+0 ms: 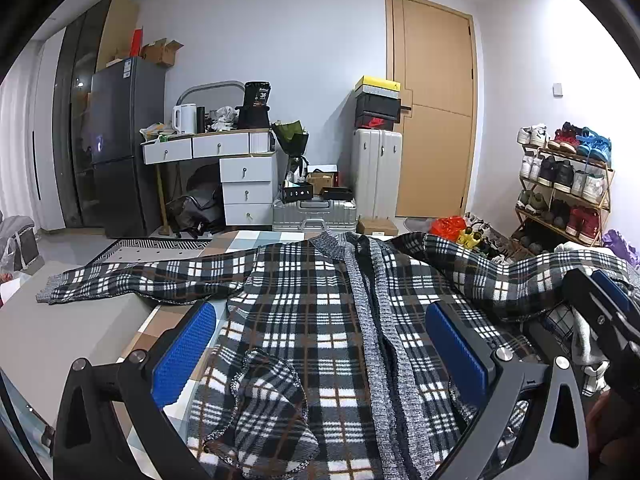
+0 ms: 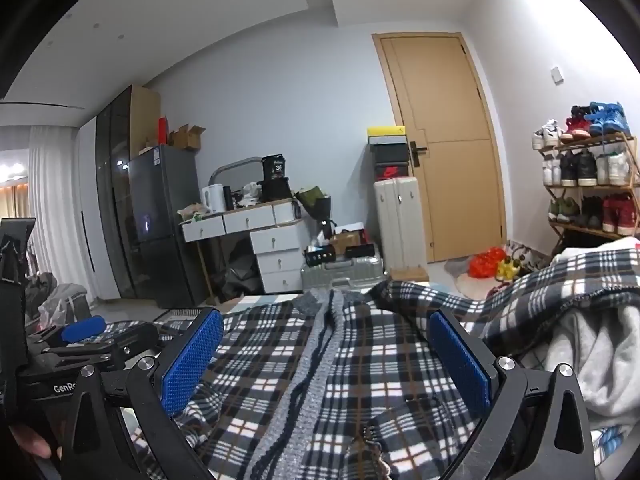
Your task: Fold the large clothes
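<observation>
at far left, a dark fridge (image 1: pixel 120 144), then a white desk (image 1: pixel 224 148) with drawers. in the middle, spread flat on the bed: plaid cardigan (image 1: pixel 304 300), front up, one sleeve stretched out leftward. over its lower part, left gripper (image 1: pixel 320 356), blue pads wide apart, holding nothing. just beside it, right gripper (image 2: pixel 328 364), likewise fully spread and empty above the plaid. at right, wooden door (image 1: pixel 436 100), then shoe rack (image 1: pixel 568 184).
</observation>
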Demonstrator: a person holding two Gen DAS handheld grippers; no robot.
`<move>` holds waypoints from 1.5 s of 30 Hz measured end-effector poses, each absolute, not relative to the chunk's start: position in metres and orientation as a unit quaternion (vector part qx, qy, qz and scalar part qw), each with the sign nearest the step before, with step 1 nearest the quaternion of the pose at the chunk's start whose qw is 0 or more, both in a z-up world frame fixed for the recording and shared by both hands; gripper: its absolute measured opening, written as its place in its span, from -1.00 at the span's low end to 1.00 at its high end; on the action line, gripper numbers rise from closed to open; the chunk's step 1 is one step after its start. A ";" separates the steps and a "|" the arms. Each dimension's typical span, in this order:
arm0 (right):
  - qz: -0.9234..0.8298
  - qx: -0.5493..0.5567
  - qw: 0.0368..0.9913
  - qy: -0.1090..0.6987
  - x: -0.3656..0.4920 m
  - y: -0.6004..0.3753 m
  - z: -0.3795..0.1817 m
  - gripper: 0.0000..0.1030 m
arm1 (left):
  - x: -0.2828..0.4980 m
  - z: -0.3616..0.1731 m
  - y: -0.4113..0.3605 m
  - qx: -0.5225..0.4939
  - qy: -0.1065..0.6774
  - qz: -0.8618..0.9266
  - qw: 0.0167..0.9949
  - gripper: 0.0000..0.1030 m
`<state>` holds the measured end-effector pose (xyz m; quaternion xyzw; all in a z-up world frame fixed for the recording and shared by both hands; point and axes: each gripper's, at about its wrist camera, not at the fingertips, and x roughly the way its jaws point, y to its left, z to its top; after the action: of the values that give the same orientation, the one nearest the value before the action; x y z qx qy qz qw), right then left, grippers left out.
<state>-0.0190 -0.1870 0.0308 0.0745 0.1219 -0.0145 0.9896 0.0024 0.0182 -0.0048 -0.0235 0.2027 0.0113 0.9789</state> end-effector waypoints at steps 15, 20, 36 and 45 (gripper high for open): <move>-0.014 0.072 0.990 0.120 -0.020 -0.187 0.029 1.00 | 0.004 -0.003 0.021 -0.028 0.207 0.010 0.978 0.98; -0.014 0.072 0.990 0.121 -0.020 -0.186 0.029 1.00 | 0.005 -0.004 0.022 -0.025 0.212 0.012 0.977 0.98; -0.013 0.079 0.988 0.131 -0.018 -0.189 0.025 1.00 | 0.005 -0.005 0.021 -0.021 0.214 0.014 0.976 0.98; -0.011 0.083 0.987 0.135 -0.017 -0.191 0.025 1.00 | 0.004 -0.007 0.021 -0.020 0.216 0.016 0.976 0.98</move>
<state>-0.0168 -0.1910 0.0250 0.0833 0.1350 -0.0115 0.9873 0.0044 0.0207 -0.0069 -0.0201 0.2165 0.0162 0.9759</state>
